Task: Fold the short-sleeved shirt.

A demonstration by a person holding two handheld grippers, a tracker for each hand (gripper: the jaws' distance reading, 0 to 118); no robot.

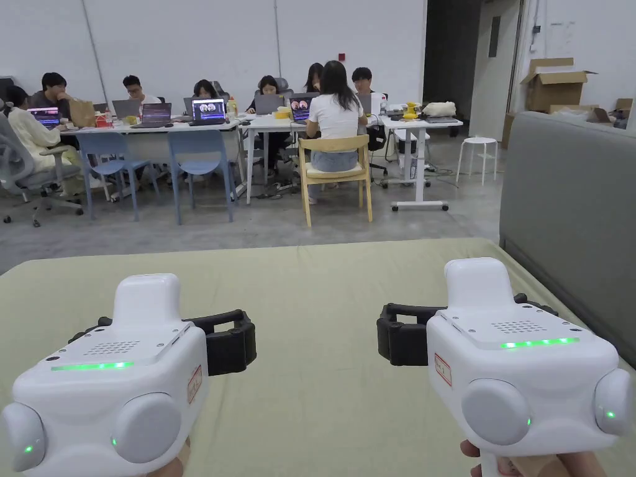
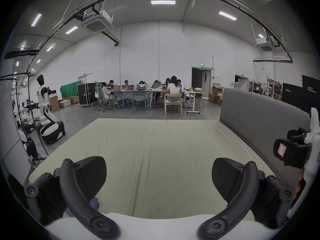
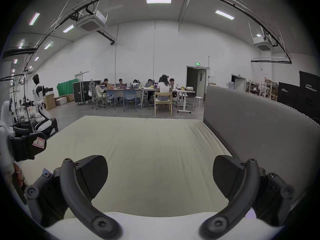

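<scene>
Currently both grippers hover side by side above the pale green bed cover [image 1: 323, 292], level and pointing toward the far edge at 12 o'clock. The left gripper [image 2: 158, 178] has its jaws spread wide with nothing between them; the right gripper [image 3: 160, 177] is in the same condition, jaws far apart and gripping nothing. In the head view the left gripper [image 1: 239, 341] sits at roughly 8 o'clock and the right gripper [image 1: 391, 335] at roughly 4 o'clock, well apart from each other. No short-sleeved shirt can be located on the visible part of the cover, so its position cannot be told from this standpoint; it may lie below the field of all three cameras, near the person. Judged from this state, the task has not begun. Principal hazards follow. First, if the garment lies close beneath the grippers, a descent made without looking down could pinch the cover together with the shirt, dragging the sheet and wrinkling the work surface. Second, the grey padded headboard [image 1: 568, 205] stands at 3 o'clock just beside the right gripper; a wide outward sweep while spreading a sleeve could strike it. Third, a grasp taken on a single fabric layer instead of a seam or hem would probably let the cloth slip and skew the fold. Seated people at the tables [image 1: 267, 124] at 12 o'clock are well clear.
</scene>
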